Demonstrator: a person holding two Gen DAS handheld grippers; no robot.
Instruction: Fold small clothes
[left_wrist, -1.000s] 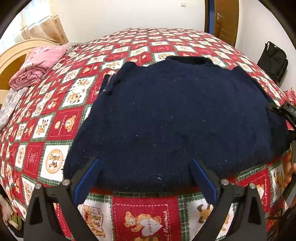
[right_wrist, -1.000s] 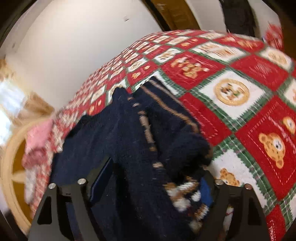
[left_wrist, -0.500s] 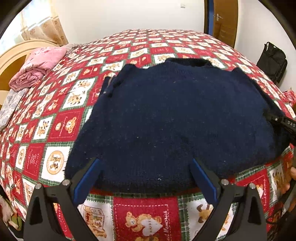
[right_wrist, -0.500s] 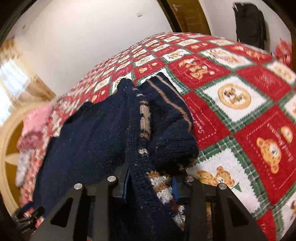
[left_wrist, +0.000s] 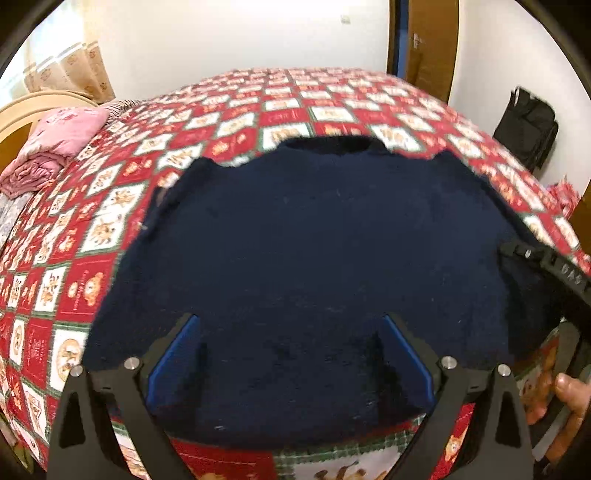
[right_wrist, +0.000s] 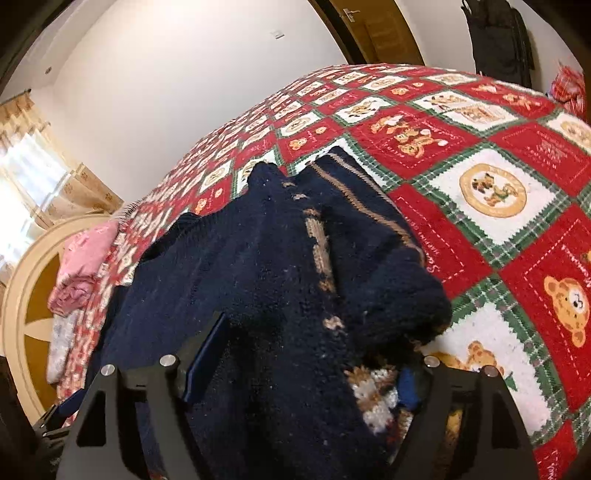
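Observation:
A navy knitted sweater (left_wrist: 295, 266) lies flat on the teddy-bear quilt (left_wrist: 280, 110), neck toward the far side. My left gripper (left_wrist: 290, 325) is open, its blue pads pressed down on the sweater near the hem, with nothing pinched. In the right wrist view the sweater's (right_wrist: 266, 280) right side is folded over, showing the tan-striped sleeve (right_wrist: 373, 236). My right gripper (right_wrist: 314, 354) straddles that bunched fold; its jaws are opening and stand wide, with fabric loose between them. The right gripper (left_wrist: 546, 262) also shows at the sweater's right edge, held by a person's hand (left_wrist: 569, 398).
Folded pink clothes (left_wrist: 55, 147) lie by the wooden headboard (left_wrist: 14, 122) at far left. A black bag (left_wrist: 528, 129) leans on the wall at right, beside a wooden door (left_wrist: 432, 48). The quilt (right_wrist: 498, 192) spreads right of the sweater.
The right gripper pinched the folded side of the sweater, then spread its jaws again. The left gripper moved forward, farther onto the hem, and stayed open.

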